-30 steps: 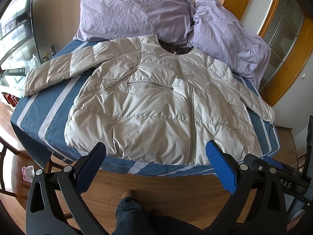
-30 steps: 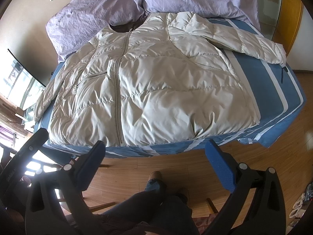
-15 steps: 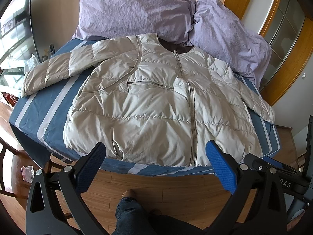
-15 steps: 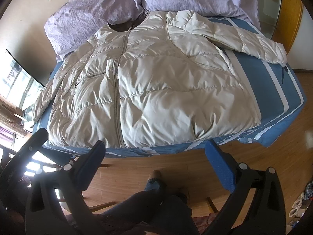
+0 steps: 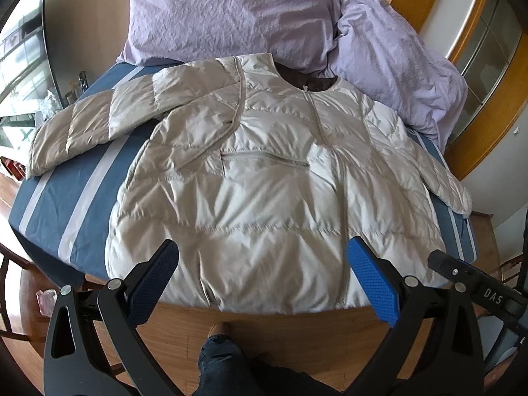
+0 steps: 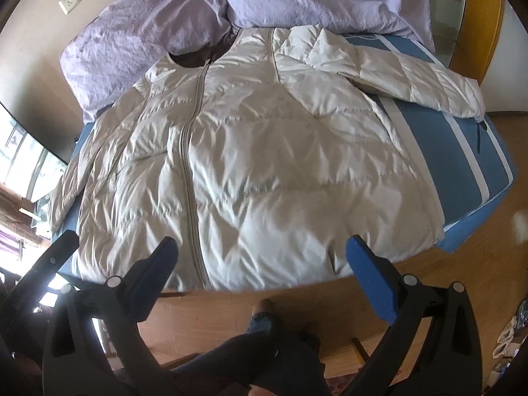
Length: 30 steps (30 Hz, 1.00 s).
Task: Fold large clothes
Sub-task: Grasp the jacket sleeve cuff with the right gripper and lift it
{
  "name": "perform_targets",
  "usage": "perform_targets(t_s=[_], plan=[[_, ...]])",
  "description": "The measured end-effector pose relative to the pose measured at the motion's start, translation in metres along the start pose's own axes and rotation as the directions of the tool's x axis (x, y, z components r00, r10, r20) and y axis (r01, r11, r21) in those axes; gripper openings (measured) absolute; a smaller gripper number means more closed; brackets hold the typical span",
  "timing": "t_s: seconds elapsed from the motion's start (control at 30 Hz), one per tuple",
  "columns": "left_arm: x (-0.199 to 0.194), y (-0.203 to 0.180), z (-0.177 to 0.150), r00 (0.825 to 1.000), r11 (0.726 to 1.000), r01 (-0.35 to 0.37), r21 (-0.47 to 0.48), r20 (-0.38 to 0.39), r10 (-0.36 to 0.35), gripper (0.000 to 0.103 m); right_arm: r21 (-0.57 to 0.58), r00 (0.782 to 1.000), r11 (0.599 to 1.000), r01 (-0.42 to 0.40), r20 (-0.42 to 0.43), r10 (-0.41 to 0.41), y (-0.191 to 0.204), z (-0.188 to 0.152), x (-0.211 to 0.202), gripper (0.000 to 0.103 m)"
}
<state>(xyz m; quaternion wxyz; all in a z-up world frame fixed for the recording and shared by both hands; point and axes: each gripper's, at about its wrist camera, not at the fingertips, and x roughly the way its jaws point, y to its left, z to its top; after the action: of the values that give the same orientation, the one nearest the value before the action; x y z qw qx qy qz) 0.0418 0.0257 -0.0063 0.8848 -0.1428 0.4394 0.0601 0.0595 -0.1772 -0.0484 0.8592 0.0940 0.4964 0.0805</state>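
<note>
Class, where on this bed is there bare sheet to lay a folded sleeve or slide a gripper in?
Bare striped sheet lies under the jacket's left sleeve, and another patch lies below the right sleeve. The head end is crowded by lilac pillows, and the jacket hem overhangs the near edge.

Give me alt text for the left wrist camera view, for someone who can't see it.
A cream puffer jacket lies flat, zipped, sleeves spread, on a blue striped bed cover, with lilac pillows behind its collar. The open left gripper hovers above the jacket's hem, holding nothing.
</note>
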Motion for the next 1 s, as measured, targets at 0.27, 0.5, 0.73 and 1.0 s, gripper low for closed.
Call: perform_targets(t_s=[0.27, 0.5, 0.73, 1.0], plan=[[0.039, 0.017, 0.046, 0.999, 0.997, 0.009, 0.083, -0.048, -0.005, 0.102, 0.119, 0.999, 0.992, 0.036, -0.004, -0.035, 0.003, 0.04, 0.023, 0.101], [0.069, 0.014, 0.065, 0.996, 0.991, 0.016, 0.133, -0.087, -0.004, 0.102, 0.196, 0.995, 0.976, 0.092, 0.012, -0.096, -0.025, 0.069, 0.035, 0.101], [0.092, 0.003, 0.07, 0.991, 0.992, -0.031, 0.126, -0.122, 0.047, 0.102, 0.328, 0.981, 0.926, 0.187, -0.012, -0.194, -0.118, 0.102, 0.048, 0.101], [0.1, -0.007, 0.072, 0.983, 0.992, -0.128, 0.011, -0.134, 0.128, 0.102, 0.447, 0.953, 0.847, 0.288, -0.043, -0.301, -0.271, 0.151, 0.066, 0.089]])
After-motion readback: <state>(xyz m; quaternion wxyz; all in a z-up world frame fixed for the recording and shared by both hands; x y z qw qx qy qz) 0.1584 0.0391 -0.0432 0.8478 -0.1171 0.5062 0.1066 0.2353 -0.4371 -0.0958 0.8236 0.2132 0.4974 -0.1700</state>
